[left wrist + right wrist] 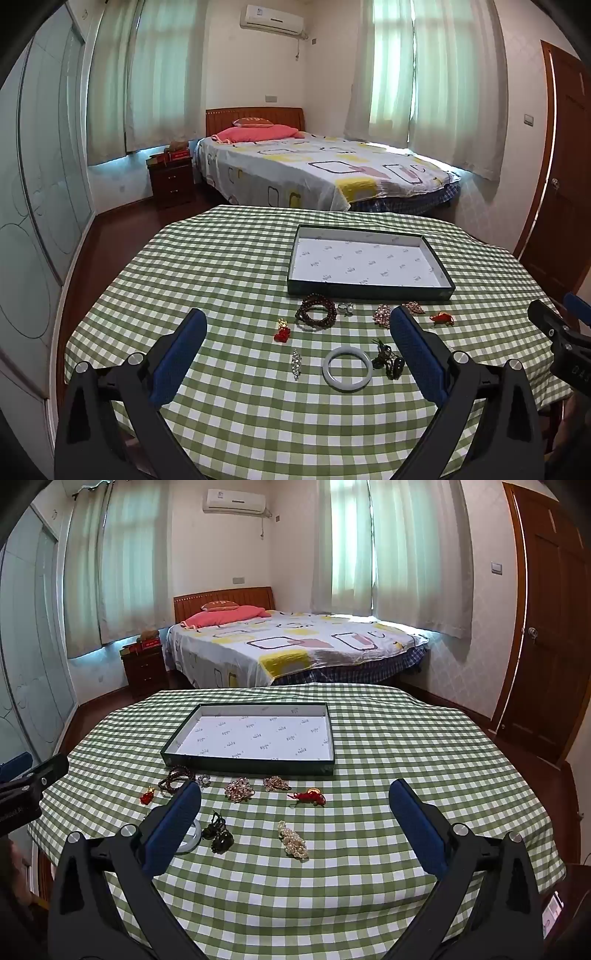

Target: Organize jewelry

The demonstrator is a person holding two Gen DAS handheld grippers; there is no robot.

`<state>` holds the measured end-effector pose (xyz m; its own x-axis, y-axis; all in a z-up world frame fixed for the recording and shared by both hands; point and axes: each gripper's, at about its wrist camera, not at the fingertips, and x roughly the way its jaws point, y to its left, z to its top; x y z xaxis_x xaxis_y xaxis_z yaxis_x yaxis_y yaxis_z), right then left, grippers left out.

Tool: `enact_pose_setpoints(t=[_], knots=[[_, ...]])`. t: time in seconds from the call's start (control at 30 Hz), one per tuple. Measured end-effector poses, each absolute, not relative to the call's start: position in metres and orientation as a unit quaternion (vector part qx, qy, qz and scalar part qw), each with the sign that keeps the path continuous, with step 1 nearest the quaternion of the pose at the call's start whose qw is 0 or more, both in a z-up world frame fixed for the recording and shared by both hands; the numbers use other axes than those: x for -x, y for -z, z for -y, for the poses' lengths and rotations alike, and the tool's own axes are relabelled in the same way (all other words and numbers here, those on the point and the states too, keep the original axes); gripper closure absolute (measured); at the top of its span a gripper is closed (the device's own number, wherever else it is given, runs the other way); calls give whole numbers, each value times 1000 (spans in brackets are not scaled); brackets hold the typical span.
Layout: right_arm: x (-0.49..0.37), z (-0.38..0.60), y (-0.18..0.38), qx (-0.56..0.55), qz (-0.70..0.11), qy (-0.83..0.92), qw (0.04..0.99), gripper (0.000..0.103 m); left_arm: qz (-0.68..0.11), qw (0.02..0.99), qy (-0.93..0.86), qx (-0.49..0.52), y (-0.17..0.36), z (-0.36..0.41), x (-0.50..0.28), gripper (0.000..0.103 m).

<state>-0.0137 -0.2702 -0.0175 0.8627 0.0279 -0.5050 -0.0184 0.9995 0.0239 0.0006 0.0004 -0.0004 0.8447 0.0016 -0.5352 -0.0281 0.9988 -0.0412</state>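
Both grippers fill the near edge of their views: the left gripper [298,325] and the right gripper [295,797] each hover above the table with blue-padded jaws spread wide and nothing between them.

Beneath them the round table, under its green-and-white checked tablecloth [229,266], takes up most of the scene. Toward its far side sits a shallow dark-walled tray [369,291] lined with white printed paper, holding nothing.

All the jewelry lies on the cloth in front of the tray. Largest is the pale jade bangle [347,370], lying flat near the left gripper, with the coiled dark red bead bracelet [316,312] just in front of the tray wall. A cream pearl hair clip [293,839] lies alone on the right gripper's side. A dark clip [387,360] rests just beside the bangle. Two rhinestone brooches [239,789] [276,783] sit side by side near the tray, a red knotted charm [308,797] to their right. Smaller still: a red pendant [282,331], a slim crystal pin [296,363], and a small silver ring [345,308].
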Motion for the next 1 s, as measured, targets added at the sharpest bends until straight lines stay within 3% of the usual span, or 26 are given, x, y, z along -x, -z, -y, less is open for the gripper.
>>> enact_pose_setpoints(t=[1.0], knots=[[13,270,18,-9,-265,-10,964,4,-277,961,-18,12,-4,-6,2,7]])
